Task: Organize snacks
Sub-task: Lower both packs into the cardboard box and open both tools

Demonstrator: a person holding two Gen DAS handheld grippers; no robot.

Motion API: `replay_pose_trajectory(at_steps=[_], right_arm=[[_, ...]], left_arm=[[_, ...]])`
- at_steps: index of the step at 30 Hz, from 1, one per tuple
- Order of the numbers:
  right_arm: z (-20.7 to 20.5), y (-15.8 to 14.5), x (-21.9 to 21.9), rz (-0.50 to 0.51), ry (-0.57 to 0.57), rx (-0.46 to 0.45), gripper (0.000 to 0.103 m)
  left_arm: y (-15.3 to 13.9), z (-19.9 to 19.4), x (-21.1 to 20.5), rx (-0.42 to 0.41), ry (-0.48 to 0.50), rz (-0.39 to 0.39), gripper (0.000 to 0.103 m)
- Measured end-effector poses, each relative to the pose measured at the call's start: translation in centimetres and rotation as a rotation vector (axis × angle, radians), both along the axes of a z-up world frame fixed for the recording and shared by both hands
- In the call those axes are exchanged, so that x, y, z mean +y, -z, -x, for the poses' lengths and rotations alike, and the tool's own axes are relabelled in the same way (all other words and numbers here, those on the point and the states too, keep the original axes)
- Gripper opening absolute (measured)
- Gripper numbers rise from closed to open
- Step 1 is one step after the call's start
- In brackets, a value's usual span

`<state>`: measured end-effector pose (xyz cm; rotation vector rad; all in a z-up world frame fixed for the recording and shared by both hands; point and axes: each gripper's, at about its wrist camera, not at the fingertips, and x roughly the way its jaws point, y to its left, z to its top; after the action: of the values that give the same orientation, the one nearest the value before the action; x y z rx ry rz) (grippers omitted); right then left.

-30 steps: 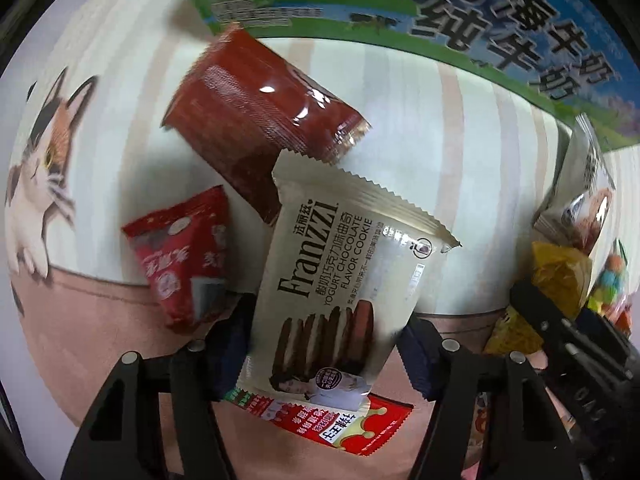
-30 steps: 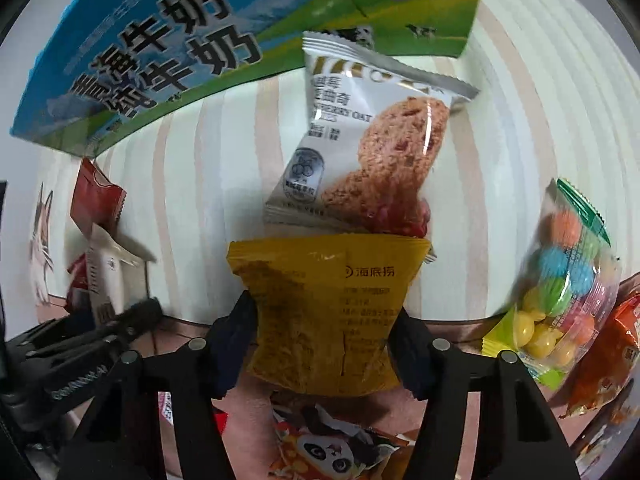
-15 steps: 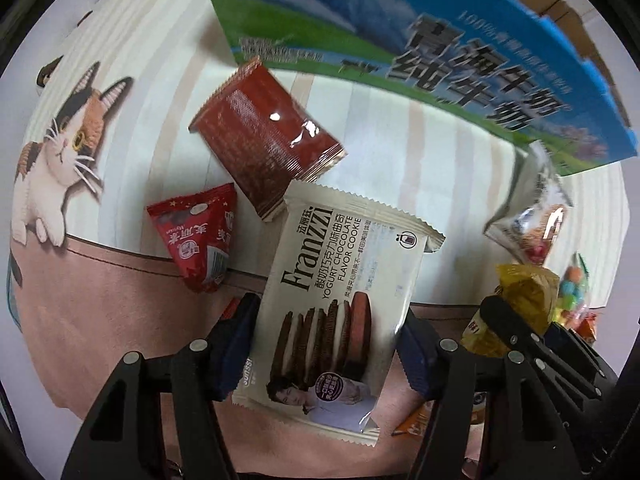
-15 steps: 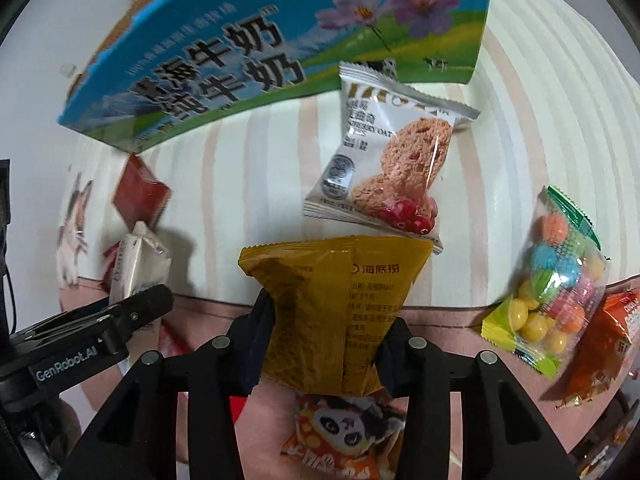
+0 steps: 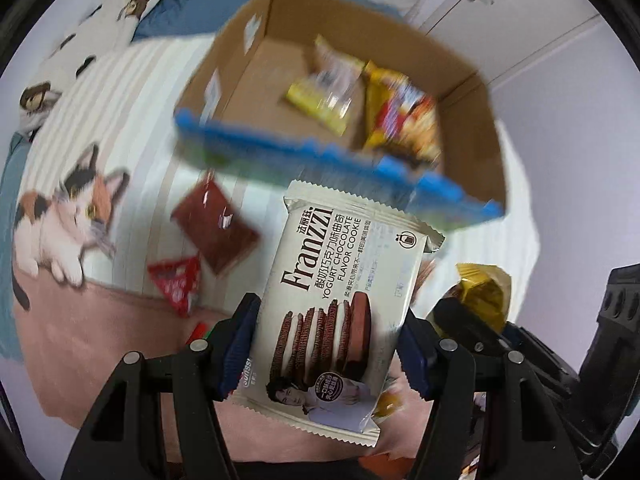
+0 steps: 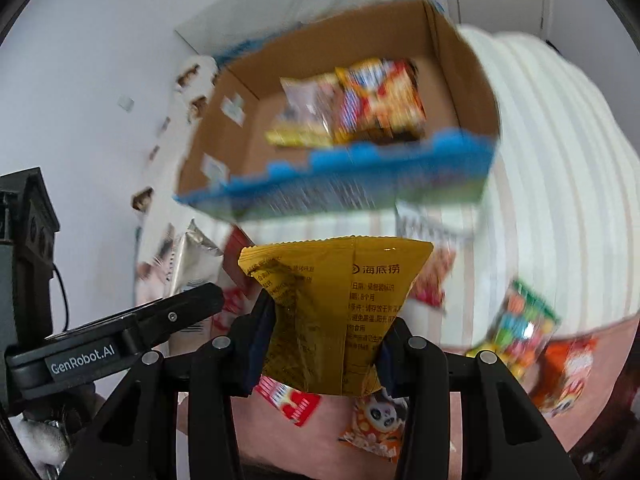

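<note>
My left gripper (image 5: 328, 344) is shut on a white Franzzi chocolate cookie pack (image 5: 344, 300), held up above the bed. My right gripper (image 6: 326, 344) is shut on a yellow snack bag (image 6: 336, 308), also lifted. An open cardboard box (image 5: 472, 128) with a blue printed front stands ahead, with several snack packs (image 5: 384, 108) inside; it also shows in the right wrist view (image 6: 460, 80). The yellow snack bag shows at the right of the left wrist view (image 5: 482, 300), and the cookie pack's edge shows in the right wrist view (image 6: 188, 256).
On the striped blanket lie a dark red packet (image 5: 216, 224) and a small red packet (image 5: 176, 284). On the right lie a colourful candy bag (image 6: 520, 320), an orange packet (image 6: 564, 372), a panda packet (image 6: 376, 424) and a red packet (image 6: 292, 400). A cat print (image 5: 60, 220) marks the blanket.
Both grippers have risen and tilted up with their packs. The box's open top and the snacks inside it have come into view; before, only its printed side showed.
</note>
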<state>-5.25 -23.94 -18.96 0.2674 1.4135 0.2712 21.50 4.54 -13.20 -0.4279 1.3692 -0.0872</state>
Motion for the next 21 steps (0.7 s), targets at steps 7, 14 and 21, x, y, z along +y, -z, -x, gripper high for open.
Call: replay_pose_trajectory(at_steps=[7, 14, 21], right_arm=[[-6.6, -2.8, 1.5, -0.007, -0.012, -0.048, 0.047], [-13.4, 0.3, 4.2, -0.003, -0.014, 0.012, 0.047], [-16.5, 5.4, 6.3, 0.010, -0.023, 0.113, 0.047]], left_arm=[[-3.6, -7.2, 0.8, -0.036, -0.028, -0.017, 0.062], [-0.5, -14.7, 2.6, 0.063, -0.076, -0.017, 0.062], [4.5, -19.0, 3.2, 0.198, -0.082, -0.040, 0.062]])
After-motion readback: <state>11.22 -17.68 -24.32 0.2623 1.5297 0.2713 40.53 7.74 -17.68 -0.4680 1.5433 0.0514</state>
